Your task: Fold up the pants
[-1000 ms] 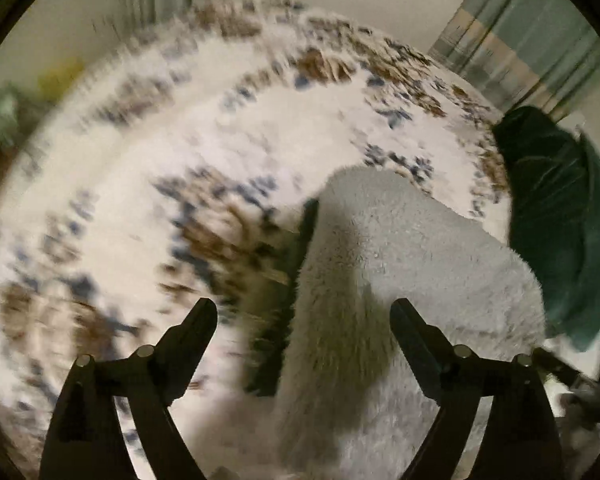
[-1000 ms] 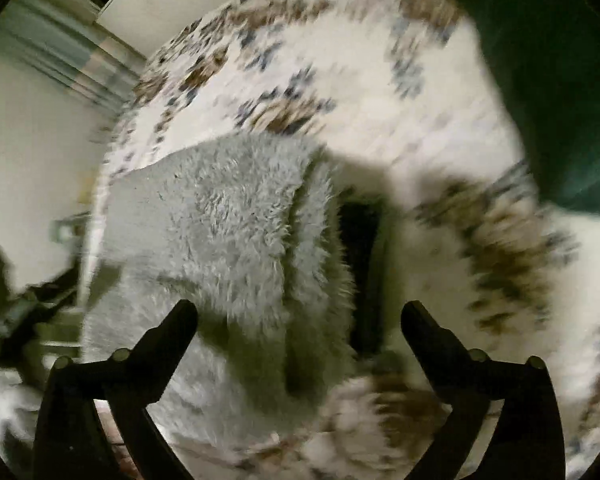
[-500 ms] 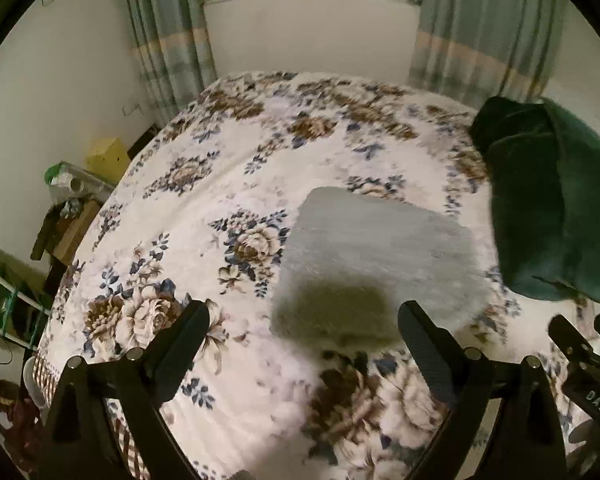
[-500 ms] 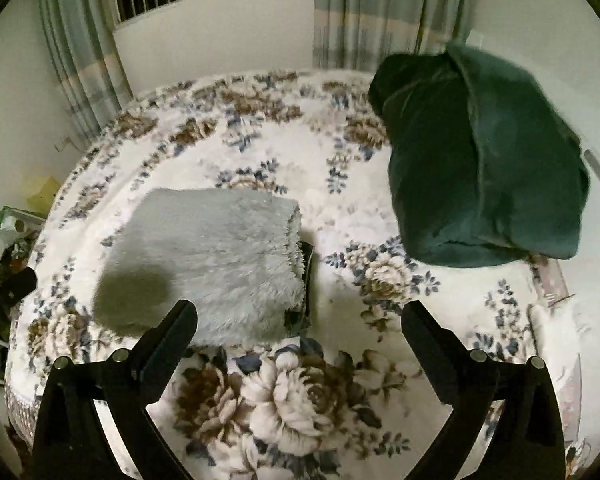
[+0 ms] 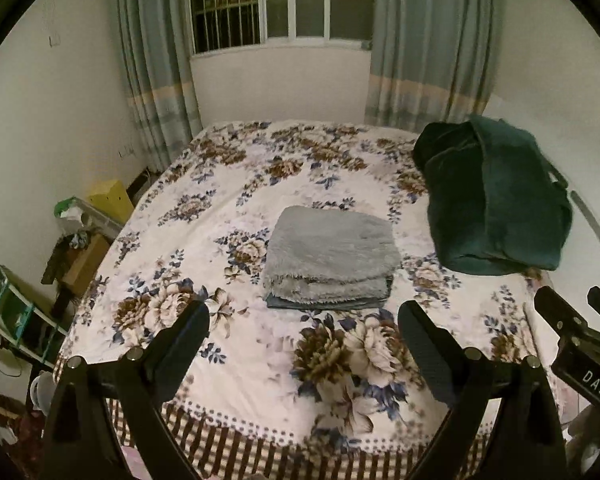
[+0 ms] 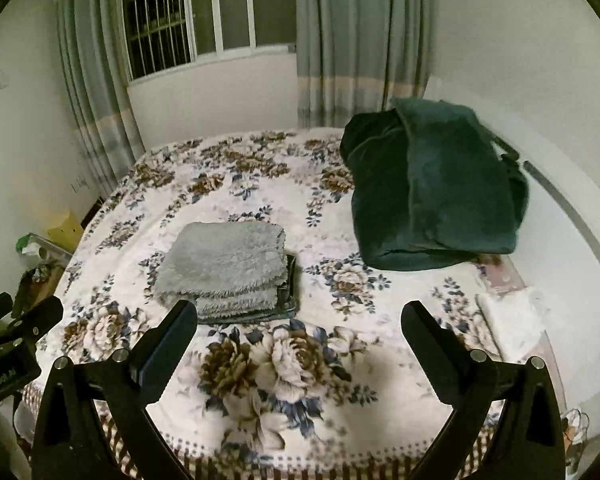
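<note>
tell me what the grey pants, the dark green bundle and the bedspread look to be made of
Grey pants: fluffy fleece or faux fur by the look, with a shaggy matte pile; the folded stack shows a smoother, darker layer at its bottom edge.
Green bundle: probably velvety plush, with a soft dull sheen and heavy rounded folds.
Bedspread: seemingly a printed soft fabric, matte, with brown and blue flowers; the weave is too small to tell.

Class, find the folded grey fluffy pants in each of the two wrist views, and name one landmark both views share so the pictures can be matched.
Left wrist view: the folded grey pants lie near the picture's centre, on the floral bedspread.
Right wrist view: the folded grey pants lie left of centre, above the left finger of the tool.
Shared landmark: the dark green bundle, to the right of the pants in both.
</note>
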Motion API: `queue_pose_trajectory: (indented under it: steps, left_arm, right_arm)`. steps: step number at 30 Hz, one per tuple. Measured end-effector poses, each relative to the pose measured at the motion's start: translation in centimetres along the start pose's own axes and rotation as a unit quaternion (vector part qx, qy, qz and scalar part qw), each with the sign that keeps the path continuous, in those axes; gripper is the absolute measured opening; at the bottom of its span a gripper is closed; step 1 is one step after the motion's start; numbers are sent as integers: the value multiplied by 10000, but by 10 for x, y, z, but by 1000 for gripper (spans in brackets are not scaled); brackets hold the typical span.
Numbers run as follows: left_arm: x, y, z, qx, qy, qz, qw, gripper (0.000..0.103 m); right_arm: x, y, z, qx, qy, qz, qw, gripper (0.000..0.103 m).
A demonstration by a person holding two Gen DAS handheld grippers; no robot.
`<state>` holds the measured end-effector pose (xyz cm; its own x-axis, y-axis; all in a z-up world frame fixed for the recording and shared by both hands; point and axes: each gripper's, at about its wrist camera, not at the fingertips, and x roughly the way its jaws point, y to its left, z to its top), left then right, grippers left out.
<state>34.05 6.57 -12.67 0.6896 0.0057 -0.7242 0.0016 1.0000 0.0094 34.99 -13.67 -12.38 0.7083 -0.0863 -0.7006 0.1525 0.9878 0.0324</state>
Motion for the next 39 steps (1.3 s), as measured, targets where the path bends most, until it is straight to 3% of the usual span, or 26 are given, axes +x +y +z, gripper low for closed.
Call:
queue_pose_trajectory:
  steps: [6,14,17,19,39]
  left_arm:
    - [-68,-8,-14,52,-298,-23,9995,96]
    - [-129,-16,-30,-8,-698,30,9976,96]
    - [-138,-18,-34,-15,-740,82,9972,96]
    - [-140,-19,-35,-36,-726,45,9973,103]
    - [-152,-29,-44,-69,-884,195,9959,103]
  right_arm:
    - [-104,-19,-18,45,-303,134,9994,103]
    - [-187,-38,-22,-99,-654,317,9973,103]
    - [-200,-42,-24,-147,-719,366,9966,103]
    - [-208,-45,-25,-150,-765,366,9963,103]
    - [-204,-66,-19,-280,-683,512,9960,103]
